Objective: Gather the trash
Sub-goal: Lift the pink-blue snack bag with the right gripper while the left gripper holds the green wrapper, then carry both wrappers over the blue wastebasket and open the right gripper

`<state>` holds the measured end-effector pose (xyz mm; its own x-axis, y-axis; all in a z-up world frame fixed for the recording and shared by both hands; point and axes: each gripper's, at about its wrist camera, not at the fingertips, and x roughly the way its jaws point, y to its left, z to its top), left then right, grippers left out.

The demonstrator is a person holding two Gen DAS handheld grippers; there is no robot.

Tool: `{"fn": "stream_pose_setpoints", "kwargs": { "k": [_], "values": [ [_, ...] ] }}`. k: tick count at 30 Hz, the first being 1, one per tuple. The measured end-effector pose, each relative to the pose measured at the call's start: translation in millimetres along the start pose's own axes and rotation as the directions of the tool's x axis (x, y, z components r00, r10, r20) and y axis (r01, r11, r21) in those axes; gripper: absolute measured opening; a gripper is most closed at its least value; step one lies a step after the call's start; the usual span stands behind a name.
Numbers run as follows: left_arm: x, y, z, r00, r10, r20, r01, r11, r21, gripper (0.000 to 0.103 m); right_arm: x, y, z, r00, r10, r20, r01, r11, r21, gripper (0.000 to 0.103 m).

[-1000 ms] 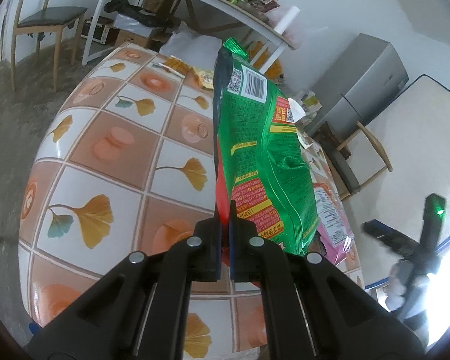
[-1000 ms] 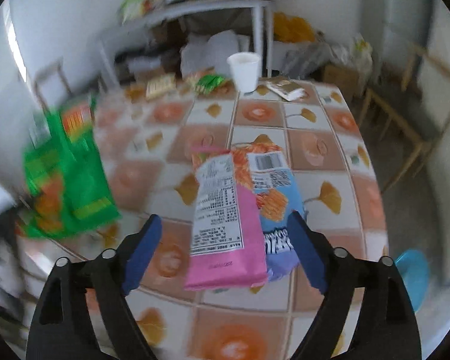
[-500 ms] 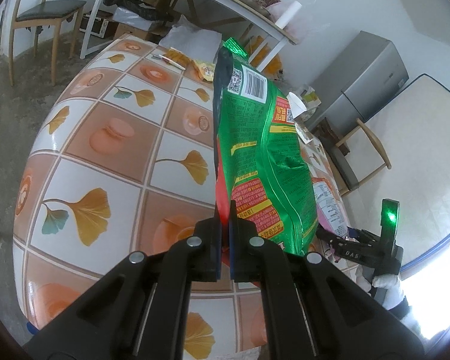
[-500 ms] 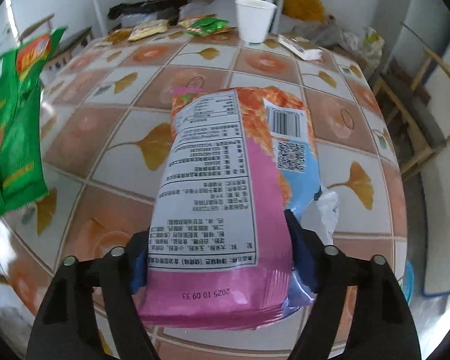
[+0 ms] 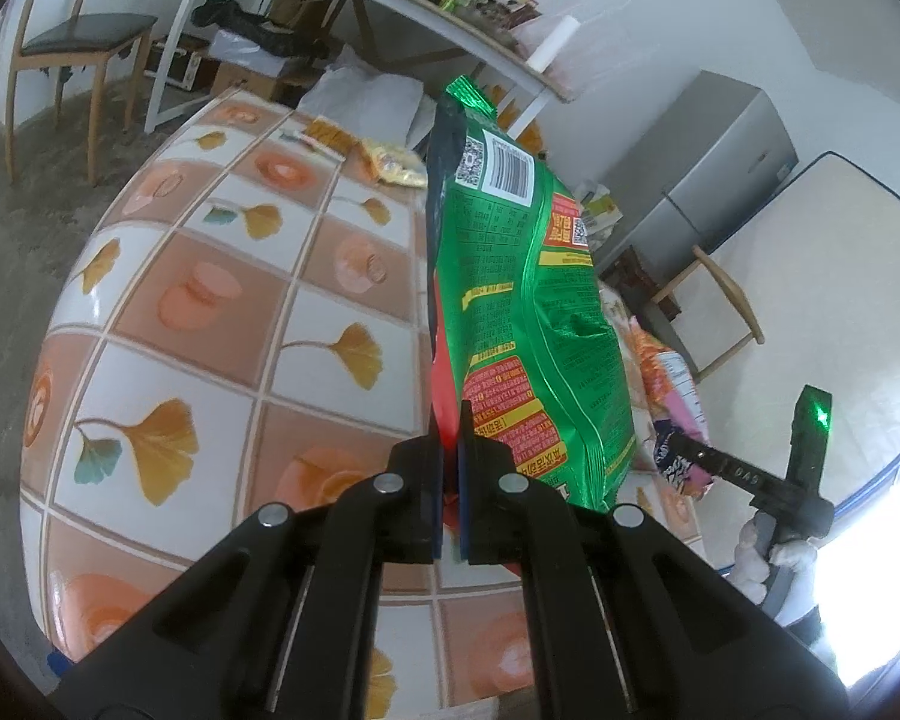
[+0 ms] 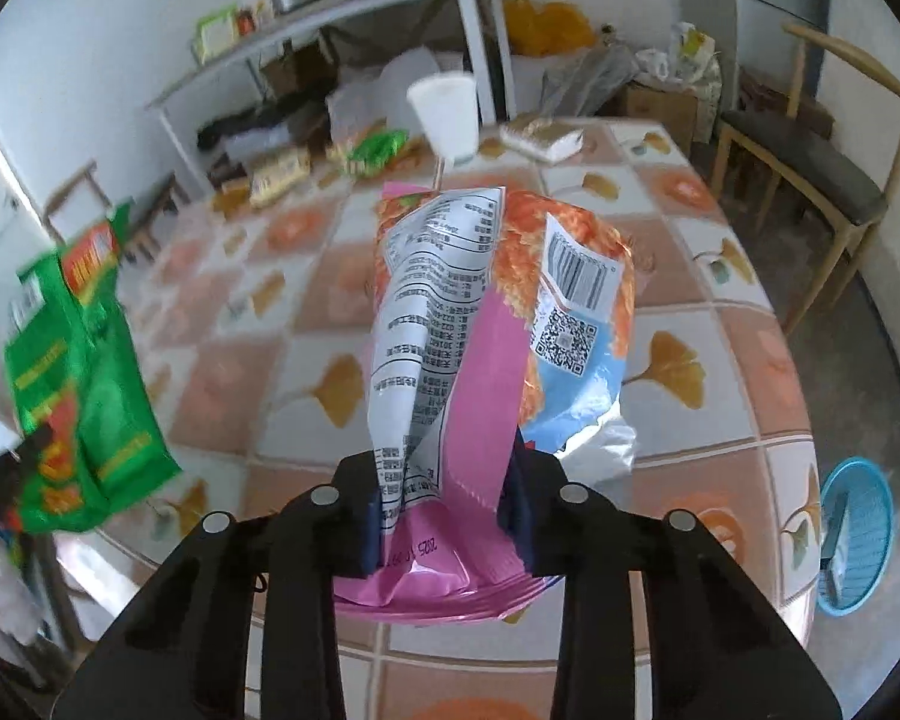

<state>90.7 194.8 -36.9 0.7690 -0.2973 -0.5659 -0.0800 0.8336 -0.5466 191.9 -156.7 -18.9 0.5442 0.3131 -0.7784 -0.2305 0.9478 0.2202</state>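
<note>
My left gripper (image 5: 448, 483) is shut on the bottom edge of a green snack bag (image 5: 522, 312) and holds it upright above the tiled table (image 5: 222, 324). The green bag also shows at the left of the right wrist view (image 6: 84, 384). My right gripper (image 6: 447, 507) is shut on a pink snack bag (image 6: 444, 372), crumpled between the pads and lifted off the table, with a blue and orange bag (image 6: 576, 324) against its right side. The right gripper shows in the left wrist view (image 5: 744, 474).
A white cup (image 6: 447, 117), a flat packet (image 6: 540, 138) and small wrappers (image 6: 378, 147) lie at the table's far end. A blue basket (image 6: 855, 534) stands on the floor at right. Chairs (image 6: 810, 162) and a cluttered side table (image 6: 330, 12) surround the table.
My right gripper has closed on the pink bag and lifted it, crumpling it. My left gripper keeps holding the green bag nearly still.
</note>
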Motion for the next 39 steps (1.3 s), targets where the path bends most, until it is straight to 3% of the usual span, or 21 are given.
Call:
{"fn": "stream_pose_setpoints", "kwargs": {
  "k": [13, 17, 21, 26, 30, 35, 39],
  "values": [
    [3.9, -62.9, 22.0, 0.995, -0.099, 0.026, 0.095, 0.989, 0.110, 0.002, -90.0, -45.2, 11.2, 0.976, 0.006, 0.216, -0.036, 0.990, 0.139, 0.030],
    [15.0, -97.0, 26.1, 0.990, -0.144, 0.004, 0.141, 0.976, 0.168, 0.002, -124.1, -80.1, -0.7, 0.958, -0.042, 0.285, -0.019, 0.977, 0.210, 0.030],
    [34.5, -148.6, 24.0, 0.974, -0.222, -0.053, 0.229, 0.942, 0.247, 0.002, -162.6, -124.2, -21.6, 0.932, -0.113, 0.345, -0.004, 0.947, 0.321, 0.030],
    [73.0, -221.2, 10.7, 0.934, -0.312, -0.173, 0.354, 0.872, 0.340, 0.002, -218.0, -189.8, -71.2, 0.890, -0.244, 0.386, 0.022, 0.867, 0.498, 0.030],
    [112.8, -293.4, -17.2, 0.884, -0.352, -0.307, 0.456, 0.794, 0.403, 0.002, -250.1, -249.6, -128.4, 0.865, -0.330, 0.379, 0.000, 0.754, 0.657, 0.030],
    [176.9, -382.4, -66.6, 0.815, -0.316, -0.486, 0.542, 0.714, 0.444, 0.002, -256.2, -310.2, -202.1, 0.865, -0.359, 0.351, -0.075, 0.598, 0.798, 0.030],
    [238.4, -434.6, -114.6, 0.763, -0.213, -0.610, 0.558, 0.693, 0.456, 0.002, -238.0, -346.6, -243.7, 0.883, -0.338, 0.325, -0.126, 0.497, 0.858, 0.030]
  ]
}}
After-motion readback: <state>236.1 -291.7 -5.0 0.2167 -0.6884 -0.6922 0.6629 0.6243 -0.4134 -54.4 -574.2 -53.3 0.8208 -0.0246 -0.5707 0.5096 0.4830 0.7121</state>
